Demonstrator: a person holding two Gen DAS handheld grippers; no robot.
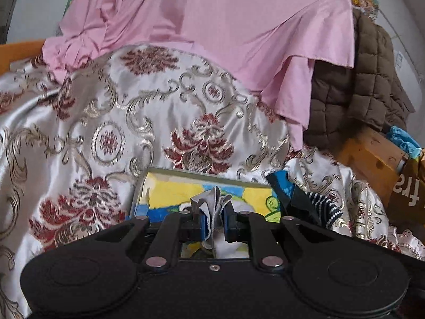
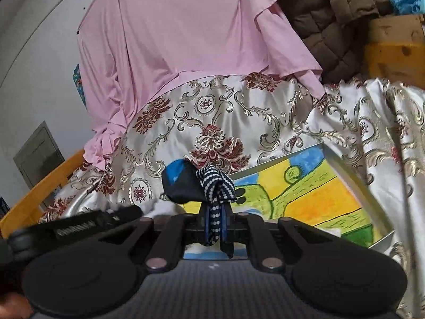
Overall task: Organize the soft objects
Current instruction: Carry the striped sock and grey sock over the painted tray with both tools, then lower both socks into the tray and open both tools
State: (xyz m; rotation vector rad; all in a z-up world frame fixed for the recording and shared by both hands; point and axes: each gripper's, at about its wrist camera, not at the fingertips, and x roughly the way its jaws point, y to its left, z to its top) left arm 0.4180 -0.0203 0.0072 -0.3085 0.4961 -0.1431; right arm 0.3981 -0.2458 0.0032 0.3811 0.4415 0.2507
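My left gripper [image 1: 214, 227] is shut on a small grey cloth [image 1: 212, 204] whose folds stick up between the fingers. It hovers over a framed painting [image 1: 170, 194] in yellow, blue and green that lies on the patterned satin bedspread [image 1: 106, 122]. My right gripper [image 2: 214, 226] is shut on a navy cloth with white dots [image 2: 216, 186], joined to a dark blue and bright blue piece [image 2: 180, 183]. That dotted cloth also shows in the left wrist view [image 1: 322, 207], right of the painting. The painting shows in the right wrist view [image 2: 313, 194] too.
A pink sheet [image 1: 212, 26] drapes over the bedspread at the back. A brown quilted blanket [image 1: 353, 95] hangs at the right over a wooden frame [image 1: 372, 156]. A blue item [image 1: 403, 141] and a cardboard box [image 1: 409, 191] sit at the far right.
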